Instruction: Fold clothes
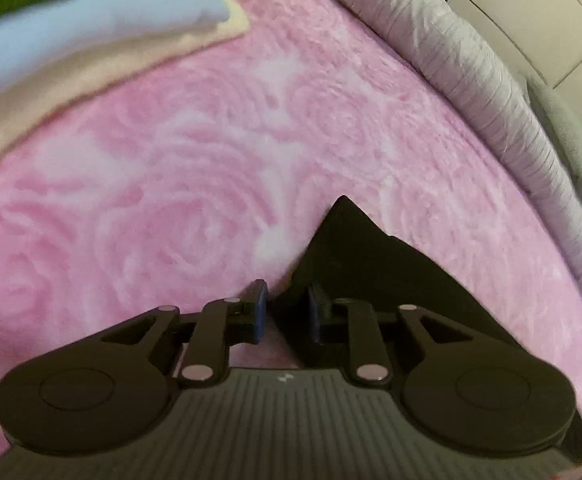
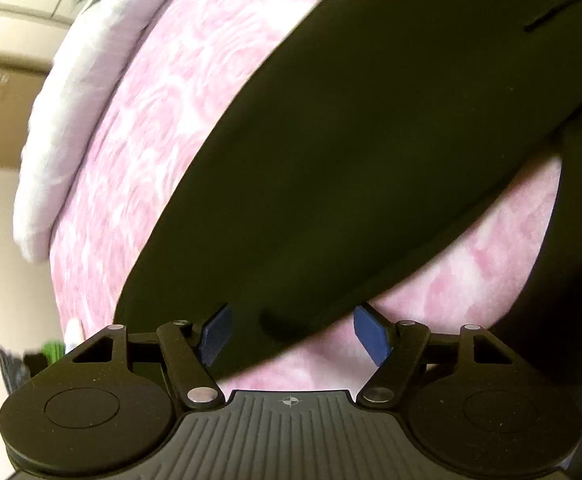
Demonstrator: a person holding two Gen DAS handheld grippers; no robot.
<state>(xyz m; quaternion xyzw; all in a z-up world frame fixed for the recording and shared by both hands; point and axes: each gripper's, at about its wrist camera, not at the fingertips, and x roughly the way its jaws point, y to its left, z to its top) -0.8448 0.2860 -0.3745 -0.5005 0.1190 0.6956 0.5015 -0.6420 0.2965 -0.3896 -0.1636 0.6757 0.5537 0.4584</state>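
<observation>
Left hand-held gripper (image 1: pixel 287 312): jaws partly apart, a corner of the black garment (image 1: pixel 371 256) sits in the gap, dark on dark, so cannot tell if the pads pinch it. Right hand-held gripper (image 2: pixel 291 336): jaws wide, the black garment's edge (image 2: pixel 331 160) lies between the blue pads (image 2: pixel 371 334) without either pressing on it. Garment spread on the pink rose-pattern blanket (image 1: pixel 179 184) covering the bed. Farther on in the left wrist view, a stack of folded clothes (image 1: pixel 91 40), white over cream, green behind. Grey quilted bedding (image 1: pixel 471 80) rims the far edge, tiled floor (image 1: pixel 531 4) beyond.
</observation>
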